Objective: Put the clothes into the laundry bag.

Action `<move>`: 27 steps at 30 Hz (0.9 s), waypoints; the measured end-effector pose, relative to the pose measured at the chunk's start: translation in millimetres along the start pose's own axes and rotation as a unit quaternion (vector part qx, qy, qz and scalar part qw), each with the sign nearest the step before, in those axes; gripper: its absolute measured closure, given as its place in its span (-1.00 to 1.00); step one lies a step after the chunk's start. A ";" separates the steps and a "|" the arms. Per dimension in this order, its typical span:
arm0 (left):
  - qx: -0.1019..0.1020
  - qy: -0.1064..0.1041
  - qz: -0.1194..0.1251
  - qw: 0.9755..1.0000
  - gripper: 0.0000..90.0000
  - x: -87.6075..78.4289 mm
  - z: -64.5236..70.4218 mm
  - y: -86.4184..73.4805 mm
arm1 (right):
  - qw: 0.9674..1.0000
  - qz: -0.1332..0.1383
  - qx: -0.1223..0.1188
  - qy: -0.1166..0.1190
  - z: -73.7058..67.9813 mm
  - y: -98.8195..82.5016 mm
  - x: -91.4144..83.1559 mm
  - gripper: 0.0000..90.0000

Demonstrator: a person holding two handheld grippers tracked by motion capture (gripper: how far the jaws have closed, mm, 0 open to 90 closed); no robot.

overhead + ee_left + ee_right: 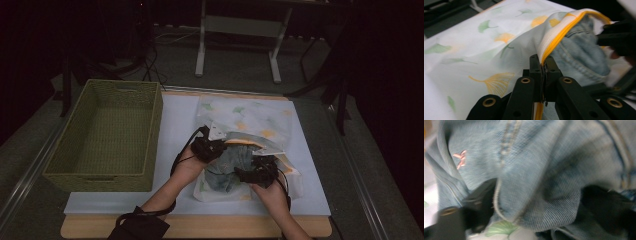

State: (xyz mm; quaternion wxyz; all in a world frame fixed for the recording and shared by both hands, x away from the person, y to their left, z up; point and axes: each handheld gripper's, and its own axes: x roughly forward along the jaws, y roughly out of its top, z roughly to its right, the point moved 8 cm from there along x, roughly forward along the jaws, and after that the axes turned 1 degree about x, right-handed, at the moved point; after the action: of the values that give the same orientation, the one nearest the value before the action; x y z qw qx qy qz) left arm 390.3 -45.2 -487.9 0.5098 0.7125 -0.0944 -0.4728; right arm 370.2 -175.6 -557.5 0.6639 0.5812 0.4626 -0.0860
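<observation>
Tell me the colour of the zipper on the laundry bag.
Yellow-orange zipper, clearest in the left gripper view.

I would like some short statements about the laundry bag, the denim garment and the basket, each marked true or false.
1. The left gripper is shut on the yellow zipper edge of the laundry bag. True.
2. The denim garment lies inside the basket. False: it sits at the bag's opening, on the table.
3. The bag has a leaf print. True.
4. The right gripper is at the basket. False: it is at the denim garment, jaws spread around the cloth.
</observation>
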 end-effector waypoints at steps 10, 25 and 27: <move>0.012 -0.002 -0.001 1.000 0.97 -4.1 1.4 1.2 | 0.998 0.042 -0.037 -0.006 -0.4 20.8 -1.9 0.78; 0.032 -0.011 0.014 0.999 0.97 -22.5 7.3 13.1 | 0.989 0.070 0.043 -0.125 58.2 36.1 19.1 0.55; 0.025 -0.004 0.008 1.000 0.96 -21.0 3.2 7.7 | 0.991 0.075 0.064 -0.088 57.3 33.7 18.6 0.31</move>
State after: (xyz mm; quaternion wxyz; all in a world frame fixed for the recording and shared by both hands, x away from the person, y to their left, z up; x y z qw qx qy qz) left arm 379.3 -37.9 -469.5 0.4949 0.7224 -0.1144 -0.4692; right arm 432.0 -206.0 -553.4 0.6678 0.6459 0.3512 -0.1159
